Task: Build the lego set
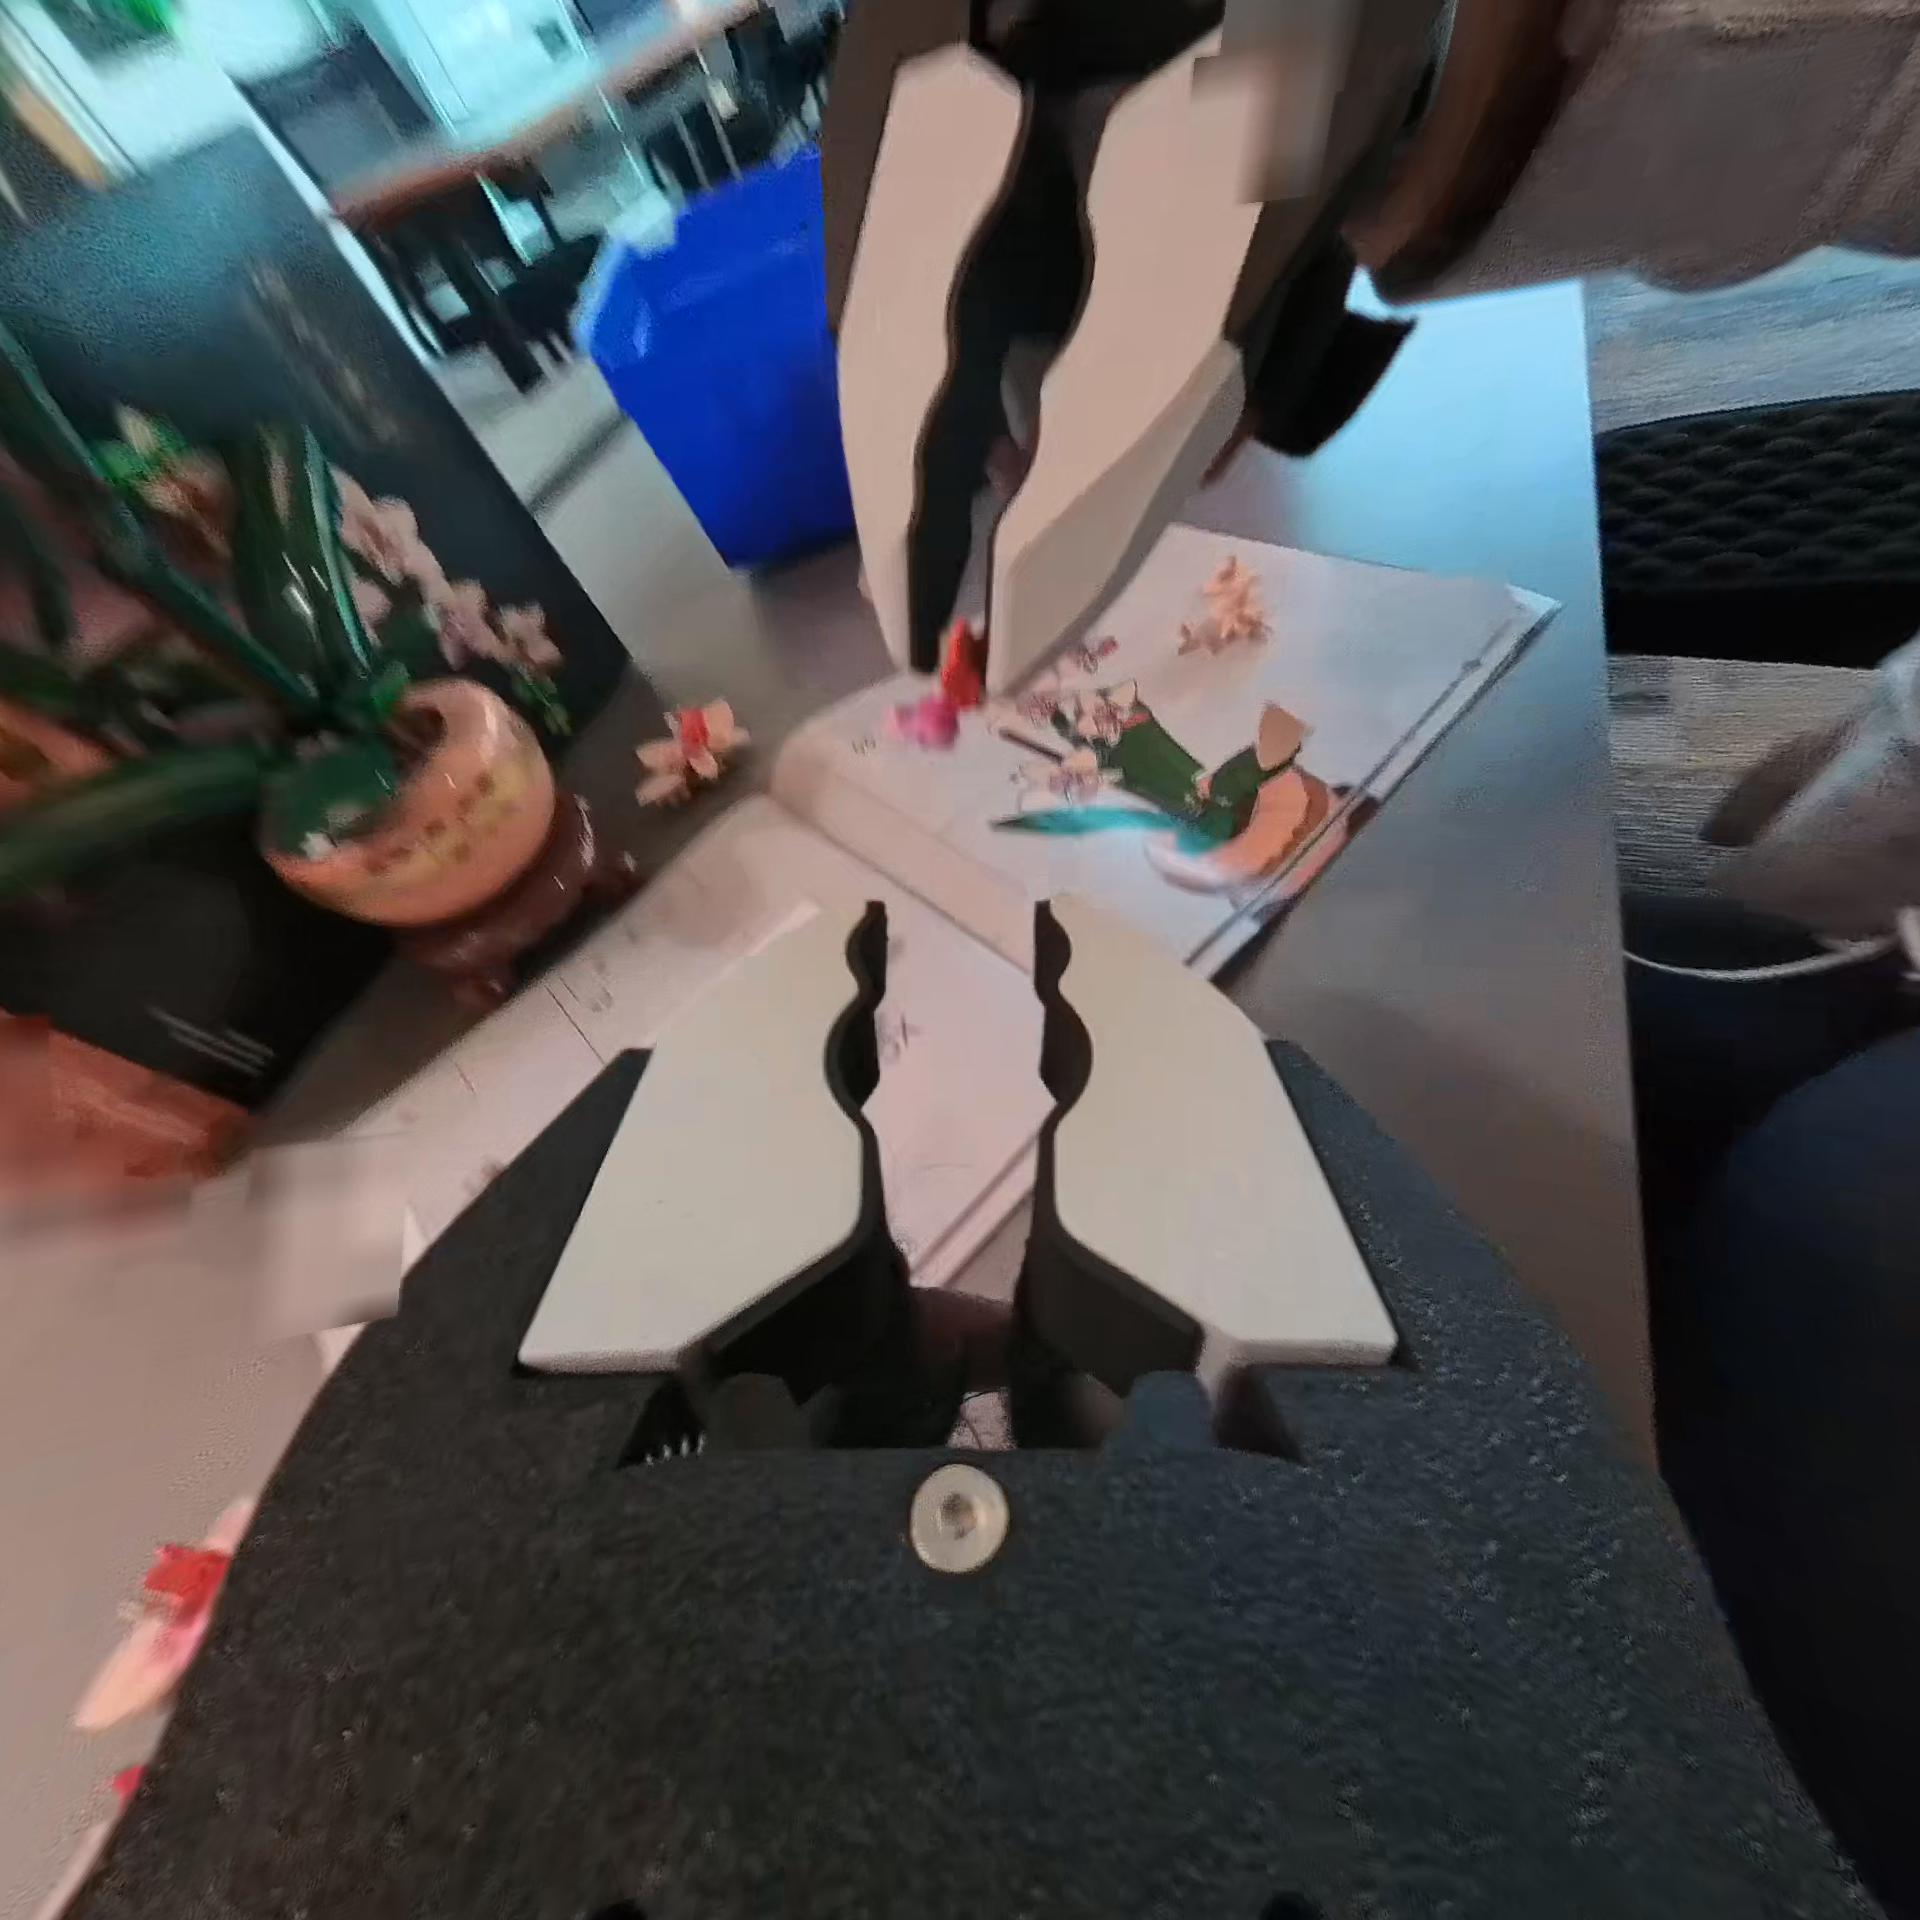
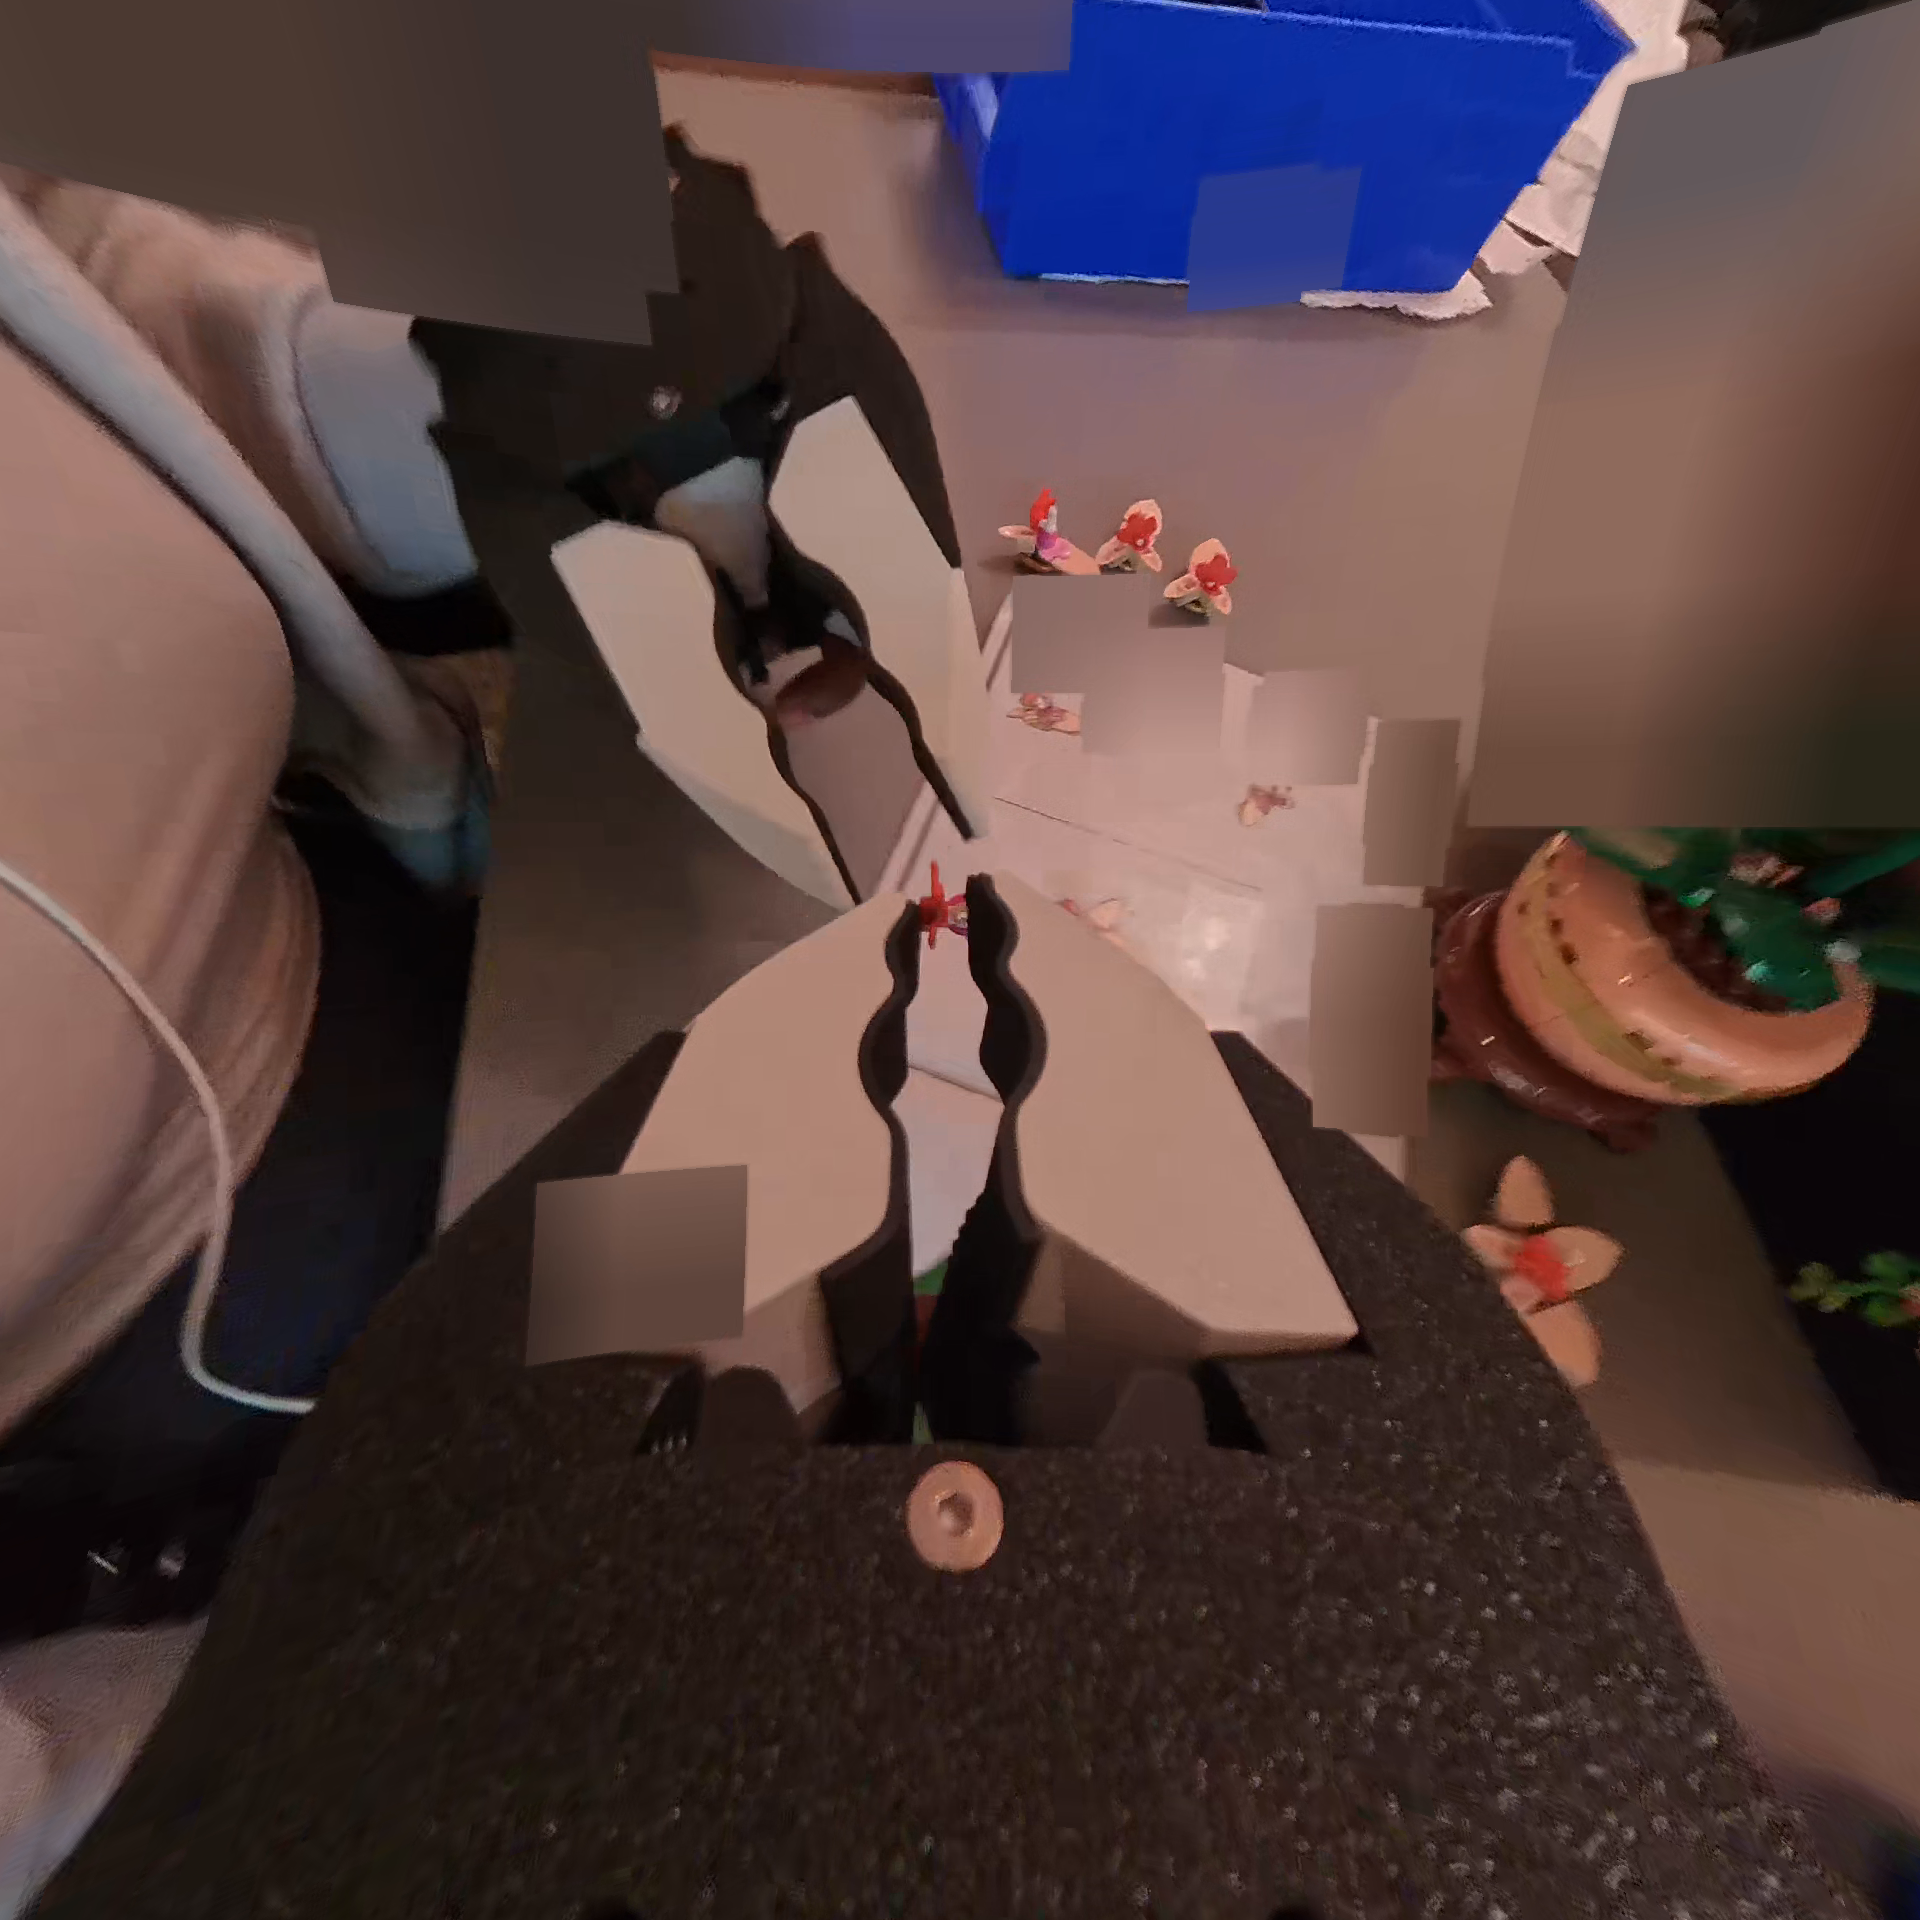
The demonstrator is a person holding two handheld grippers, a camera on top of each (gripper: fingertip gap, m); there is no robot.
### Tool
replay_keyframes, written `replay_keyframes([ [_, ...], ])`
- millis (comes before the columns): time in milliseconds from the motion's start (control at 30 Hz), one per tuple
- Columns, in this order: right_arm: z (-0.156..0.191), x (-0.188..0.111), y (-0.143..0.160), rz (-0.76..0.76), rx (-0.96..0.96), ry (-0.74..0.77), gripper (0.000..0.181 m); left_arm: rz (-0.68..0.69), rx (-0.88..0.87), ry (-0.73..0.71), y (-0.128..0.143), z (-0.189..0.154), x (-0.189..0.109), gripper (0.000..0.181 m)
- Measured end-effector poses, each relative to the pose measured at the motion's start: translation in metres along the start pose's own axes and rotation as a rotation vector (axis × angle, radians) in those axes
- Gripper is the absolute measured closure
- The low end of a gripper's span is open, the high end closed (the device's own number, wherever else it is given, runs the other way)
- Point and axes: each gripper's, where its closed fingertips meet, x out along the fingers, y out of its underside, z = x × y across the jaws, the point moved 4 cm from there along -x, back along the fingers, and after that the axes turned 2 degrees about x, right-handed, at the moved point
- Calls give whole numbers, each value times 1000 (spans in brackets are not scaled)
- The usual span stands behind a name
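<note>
My right gripper (image 2: 951,906) is shut on a small red and pink flower piece (image 2: 938,910), held above the open instruction booklet (image 2: 1143,862). In the left wrist view the right gripper (image 1: 961,673) comes down from the top, with the piece (image 1: 940,698) at its tips. My left gripper (image 1: 961,920) is open and empty, just in front of the right one's tips; it also shows in the right wrist view (image 2: 909,862). The orchid model in its pink pot (image 1: 416,790) stands to the left. Three small finished flowers (image 2: 1132,535) stand in a row on the table.
A blue bin (image 1: 727,343) stands behind the booklet (image 1: 1299,727). The dark set box (image 1: 156,312) is upright behind the pot (image 2: 1662,997). Loose pale flowers lie by the pot (image 1: 691,748) (image 2: 1538,1262) and at the near left (image 1: 177,1600). A person's sleeve (image 2: 156,727) is close by.
</note>
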Motion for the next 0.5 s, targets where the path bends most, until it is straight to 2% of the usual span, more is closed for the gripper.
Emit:
replay_keyframes([
  [100, -21, 8, 4, 58, -205, -51, 172, 148, -162, 143, 26, 15, -1, 148],
  [200, -39, 20, 12, 123, -322, -124, 172, 252, -237, 187, 43, 35, 10, 146],
  [333, -62, 31, 40, 285, -333, -176, 172, 347, -215, 234, 48, 44, 35, 144],
  [433, -73, 40, 53, 346, -309, -179, 172, 451, -162, 267, 55, 47, 46, 145],
  [500, -73, 47, 59, 363, -288, -191, 172, 453, -161, 283, 55, 49, 50, 147],
])
